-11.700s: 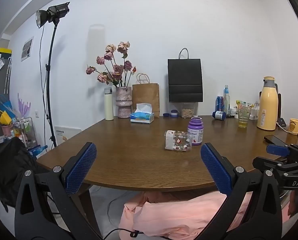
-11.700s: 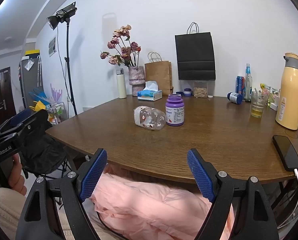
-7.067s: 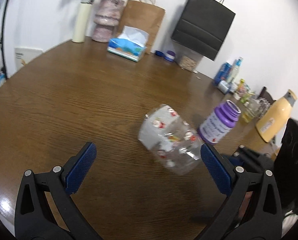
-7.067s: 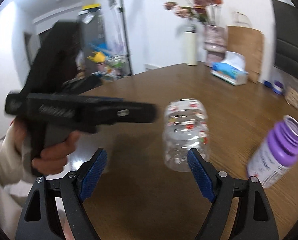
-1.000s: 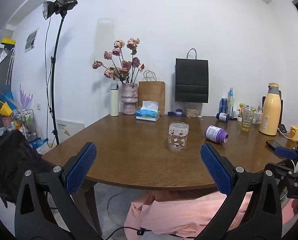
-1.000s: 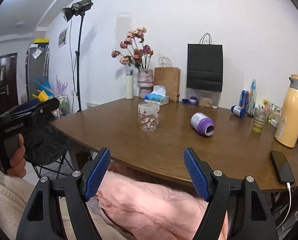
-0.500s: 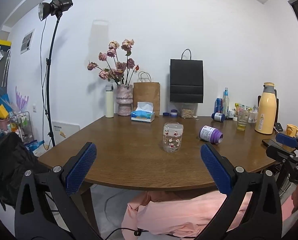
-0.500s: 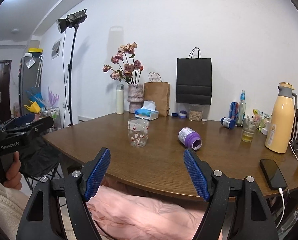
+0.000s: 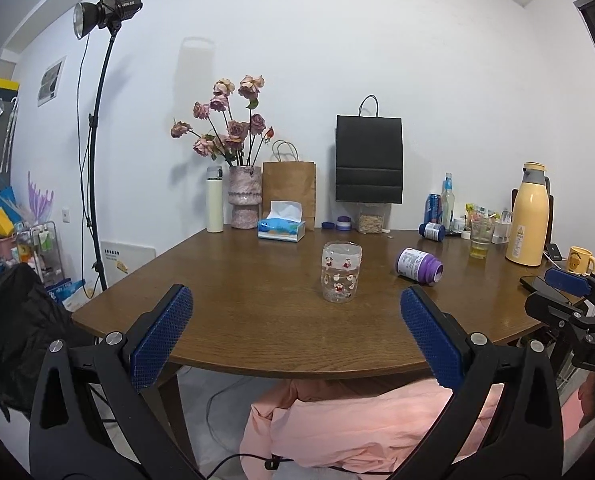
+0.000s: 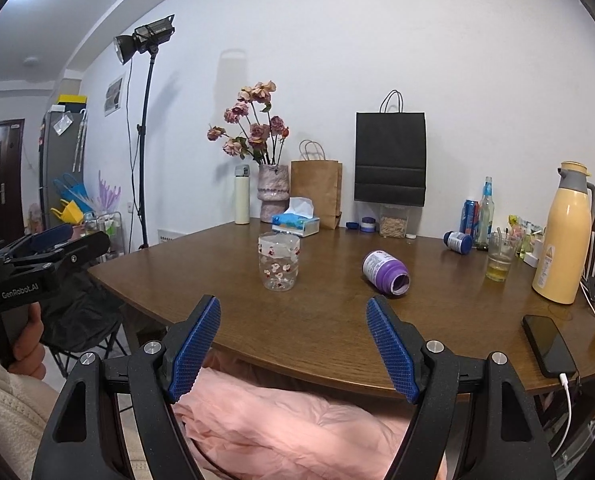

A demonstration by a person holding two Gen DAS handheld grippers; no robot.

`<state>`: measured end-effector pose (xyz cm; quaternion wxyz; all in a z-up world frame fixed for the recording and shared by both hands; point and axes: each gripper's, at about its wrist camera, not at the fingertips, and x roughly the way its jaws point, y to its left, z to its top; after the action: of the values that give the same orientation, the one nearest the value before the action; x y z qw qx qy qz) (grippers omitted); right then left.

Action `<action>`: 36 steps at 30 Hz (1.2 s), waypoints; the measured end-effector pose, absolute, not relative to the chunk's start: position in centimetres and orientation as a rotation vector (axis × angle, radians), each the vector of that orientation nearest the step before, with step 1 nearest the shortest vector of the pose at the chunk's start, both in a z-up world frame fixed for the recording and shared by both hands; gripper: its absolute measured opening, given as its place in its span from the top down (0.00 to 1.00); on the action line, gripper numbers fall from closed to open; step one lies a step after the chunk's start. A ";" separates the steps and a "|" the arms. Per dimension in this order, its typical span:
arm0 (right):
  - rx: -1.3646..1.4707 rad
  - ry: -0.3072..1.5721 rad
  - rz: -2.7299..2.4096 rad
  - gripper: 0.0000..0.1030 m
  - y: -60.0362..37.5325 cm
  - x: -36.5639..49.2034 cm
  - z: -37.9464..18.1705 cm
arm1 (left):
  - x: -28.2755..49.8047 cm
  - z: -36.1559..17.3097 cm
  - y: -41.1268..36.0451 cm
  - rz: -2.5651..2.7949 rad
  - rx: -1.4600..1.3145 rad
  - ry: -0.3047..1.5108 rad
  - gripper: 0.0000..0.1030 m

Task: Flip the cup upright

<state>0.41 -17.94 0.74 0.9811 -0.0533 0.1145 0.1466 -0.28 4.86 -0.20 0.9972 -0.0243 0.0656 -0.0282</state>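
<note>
A clear plastic cup (image 9: 340,272) with small red-and-white figures stands upright, mouth up, near the middle of the brown table (image 9: 257,320); it also shows in the right wrist view (image 10: 278,262). My left gripper (image 9: 295,334) is open and empty, held back off the table's front edge. My right gripper (image 10: 293,346) is open and empty, also back off the front edge. Neither touches the cup.
A purple bottle (image 9: 419,265) lies on its side right of the cup, also in the right wrist view (image 10: 386,272). A tissue box (image 9: 281,228), vase of flowers (image 9: 244,200), paper bags, drink glass (image 10: 500,256), yellow thermos (image 10: 563,236) and phone (image 10: 547,344) sit around the table's back and right.
Both grippers have drawn slightly further back and settled. The cup stays upright and the purple bottle stays on its side.
</note>
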 end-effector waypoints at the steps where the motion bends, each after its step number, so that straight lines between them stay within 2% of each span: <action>1: -0.110 0.232 0.296 0.22 -17.9 0.4 0.7 | -0.3 -0.2 4.9 -0.057 -0.048 0.130 0.00; 30: -0.121 0.230 0.299 0.22 -17.6 0.4 0.6 | -0.5 -0.1 4.7 -0.048 -0.053 0.130 0.00; 32: -0.122 0.232 0.299 0.20 -17.6 0.4 0.6 | -0.5 -0.2 4.8 -0.050 -0.053 0.132 0.00; 33: -0.122 0.234 0.299 0.16 -17.6 0.5 0.6 | -0.5 -0.2 4.8 -0.050 -0.053 0.133 0.00; 36: -0.121 0.234 0.303 0.15 -17.6 0.5 0.6 | -0.5 -0.2 4.8 -0.050 -0.054 0.133 0.00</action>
<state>0.47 -17.56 0.57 0.9799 -0.0598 0.1161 0.1506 -0.51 4.84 -0.20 0.9971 -0.0268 0.0662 -0.0250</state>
